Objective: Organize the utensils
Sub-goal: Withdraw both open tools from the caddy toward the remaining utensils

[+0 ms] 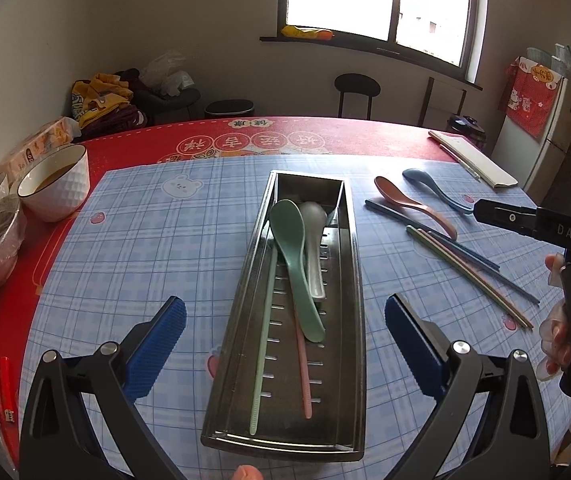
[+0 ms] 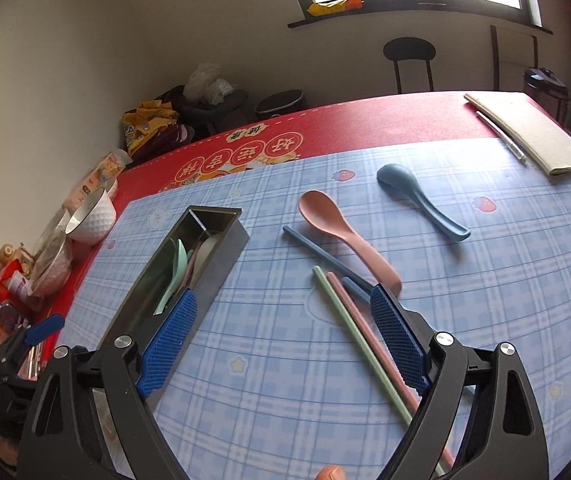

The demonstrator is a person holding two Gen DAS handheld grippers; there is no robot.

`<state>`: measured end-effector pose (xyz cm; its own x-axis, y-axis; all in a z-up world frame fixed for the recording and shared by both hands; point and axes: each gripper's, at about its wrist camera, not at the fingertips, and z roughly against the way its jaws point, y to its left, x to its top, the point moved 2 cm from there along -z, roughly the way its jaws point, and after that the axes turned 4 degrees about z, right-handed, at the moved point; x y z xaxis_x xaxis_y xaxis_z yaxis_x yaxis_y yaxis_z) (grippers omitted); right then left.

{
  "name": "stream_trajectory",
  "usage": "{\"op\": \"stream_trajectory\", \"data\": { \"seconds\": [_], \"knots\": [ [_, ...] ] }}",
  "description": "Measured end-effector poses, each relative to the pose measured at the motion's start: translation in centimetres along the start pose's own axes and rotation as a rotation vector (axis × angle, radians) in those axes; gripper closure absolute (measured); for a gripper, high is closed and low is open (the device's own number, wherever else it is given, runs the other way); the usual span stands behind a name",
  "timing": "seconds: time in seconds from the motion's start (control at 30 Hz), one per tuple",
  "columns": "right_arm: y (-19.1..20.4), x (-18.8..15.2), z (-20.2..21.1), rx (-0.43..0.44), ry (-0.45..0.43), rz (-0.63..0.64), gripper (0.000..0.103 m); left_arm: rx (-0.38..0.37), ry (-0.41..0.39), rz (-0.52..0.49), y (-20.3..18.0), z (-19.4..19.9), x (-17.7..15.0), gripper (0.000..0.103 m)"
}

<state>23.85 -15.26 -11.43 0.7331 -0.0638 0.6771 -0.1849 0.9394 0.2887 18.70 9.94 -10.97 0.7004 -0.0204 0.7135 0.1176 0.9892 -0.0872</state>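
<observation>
Clearly, "DAS" marks the right gripper (image 1: pixel 481 211) beside chopsticks (image 1: pixel 473 268).

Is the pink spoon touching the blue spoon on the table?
Apart. The right wrist view shows the pink spoon and the blue spoon lying side by side with a clear strip of checked tablecloth between them along their whole length.

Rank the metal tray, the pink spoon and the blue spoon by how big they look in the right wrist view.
1. metal tray, clearly the largest.
2. pink spoon.
3. blue spoon.
The two spoons look close in size; the blue one lies farther from the camera, so their order is unsure.
</observation>
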Motion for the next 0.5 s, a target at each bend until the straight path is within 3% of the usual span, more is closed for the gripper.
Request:
{"op": "stream_trajectory", "data": {
  "seconds": [0.33, 0.5],
  "knots": [
    [-6.6, -2.2, 5.1, -0.110, -0.097, -0.002, 0.016, -0.039, 0.018, -0.030, -4.3, -0.6, 0.3, 0.006],
    [-9.5, -3.6, 6.0, -0.141, -0.098, -0.039, 0.016, -0.060, 0.039, -0.044, -7.2, -1.5, 0.5, 0.006]
  ]
}}
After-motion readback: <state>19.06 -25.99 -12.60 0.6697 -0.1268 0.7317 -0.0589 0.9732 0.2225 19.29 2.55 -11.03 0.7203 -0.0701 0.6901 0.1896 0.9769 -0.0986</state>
